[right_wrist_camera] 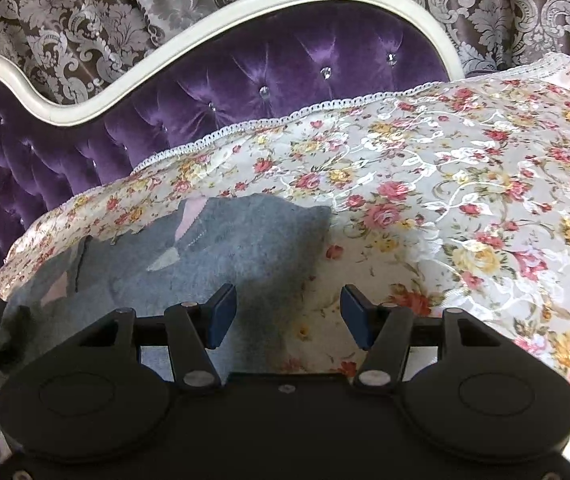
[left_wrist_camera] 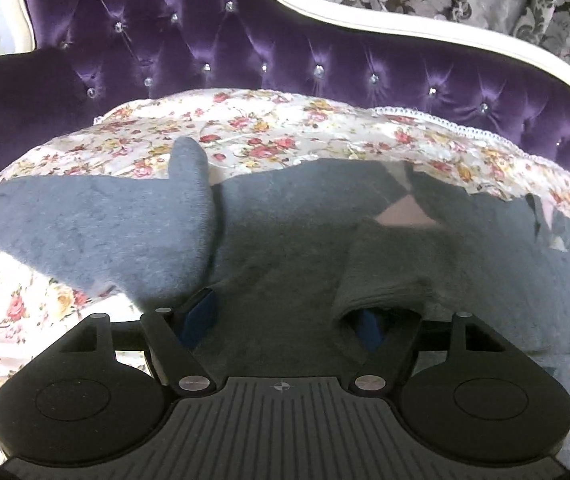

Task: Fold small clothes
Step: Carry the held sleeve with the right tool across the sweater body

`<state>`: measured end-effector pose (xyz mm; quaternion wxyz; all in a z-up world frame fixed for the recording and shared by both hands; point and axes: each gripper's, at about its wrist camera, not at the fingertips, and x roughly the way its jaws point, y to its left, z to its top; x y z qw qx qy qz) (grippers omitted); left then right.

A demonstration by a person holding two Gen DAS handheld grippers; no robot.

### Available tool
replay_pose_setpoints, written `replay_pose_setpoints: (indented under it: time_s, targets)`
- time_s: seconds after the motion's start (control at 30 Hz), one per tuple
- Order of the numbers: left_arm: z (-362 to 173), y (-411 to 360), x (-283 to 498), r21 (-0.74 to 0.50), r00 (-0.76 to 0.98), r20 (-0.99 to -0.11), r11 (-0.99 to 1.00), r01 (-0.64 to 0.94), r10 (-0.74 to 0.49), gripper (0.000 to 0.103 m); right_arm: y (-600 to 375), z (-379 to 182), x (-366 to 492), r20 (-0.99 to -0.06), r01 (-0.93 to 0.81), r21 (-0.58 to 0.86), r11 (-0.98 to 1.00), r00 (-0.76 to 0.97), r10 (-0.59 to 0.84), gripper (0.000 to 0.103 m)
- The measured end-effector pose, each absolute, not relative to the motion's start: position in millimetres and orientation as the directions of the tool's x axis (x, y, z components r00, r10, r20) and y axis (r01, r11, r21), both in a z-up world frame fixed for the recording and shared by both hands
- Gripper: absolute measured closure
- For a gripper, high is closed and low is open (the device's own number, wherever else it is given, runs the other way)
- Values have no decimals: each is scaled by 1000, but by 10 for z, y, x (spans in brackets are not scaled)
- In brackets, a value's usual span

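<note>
The damask curtain [right_wrist_camera: 85,12] forms the far background in both views. In front of it stands the purple tufted headboard [left_wrist_camera: 269,48], edged by a curved white frame [right_wrist_camera: 245,4] and studded with clear buttons.

The floral bedspread [right_wrist_camera: 465,184] covers the near surface. It carries red and yellow roses on a pale ground, and a white lace trim [right_wrist_camera: 285,118] runs along its far edge against the headboard.

The grey garment [left_wrist_camera: 285,240] lies on the bedspread, spread from left to right across the left wrist view. It is a soft knit with pink and pale triangle patches [left_wrist_camera: 403,216] toward its far right part. One tapered part [left_wrist_camera: 85,228] extends to the left; a folded thickness [left_wrist_camera: 385,272] sits right of centre, near the gripper. In the right wrist view the garment occupies the left half, its right edge ending between the fingers.

Left gripper [left_wrist_camera: 285,320]: fingers spread wide. The garment lies across the gap and drapes over both blue pads [left_wrist_camera: 201,316], partly hiding them. The fingers are not closed on it.

Right gripper [right_wrist_camera: 287,314]: fingers spread wide, nothing held. The left pad [right_wrist_camera: 221,314] is over the garment's edge; the right pad [right_wrist_camera: 355,314] is over bare bedspread.
</note>
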<state>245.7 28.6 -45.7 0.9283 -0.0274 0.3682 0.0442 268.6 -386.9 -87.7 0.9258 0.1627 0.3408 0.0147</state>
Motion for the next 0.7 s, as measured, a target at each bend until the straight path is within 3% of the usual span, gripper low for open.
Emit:
replay_pose_setpoints:
  time_s: [0.03, 0.13, 0.17, 0.3, 0.53, 0.63, 0.7]
  targets:
    - [-453, 286, 2449, -25, 727, -684, 995, -92, 50, 33, -3866, -897, 2713, -630, 84, 318, 944, 763, 144, 42]
    - [-474, 315, 2420, -51, 720, -694, 996, -77, 20, 33, -3853, -950, 2795, -649, 83, 335, 939, 742, 166, 69]
    - [-480, 325, 2429, -65, 716, -698, 995, -75, 9, 33, -3833, -942, 2798, -649, 67, 324, 944, 742, 170, 91]
    - [-499, 340, 2446, -88, 712, -701, 995, -39, -34, 33, -3778, -831, 2788, -661, 60, 186, 981, 746, 79, 92]
    - [-512, 332, 2426, -68, 706, -706, 998, 5, -51, 33, -3773, -869, 2817, -681, 85, 129, 988, 732, 26, 92]
    - [-512, 375, 2404, -82, 703, -707, 996, 22, -73, 33, -3851, -837, 2814, -684, 123, 87, 989, 729, -31, 99]
    - [-532, 374, 2410, -76, 700, -710, 997, 31, -76, 32, -3962, -829, 2762, -683, 119, 127, 985, 730, 0, 93]
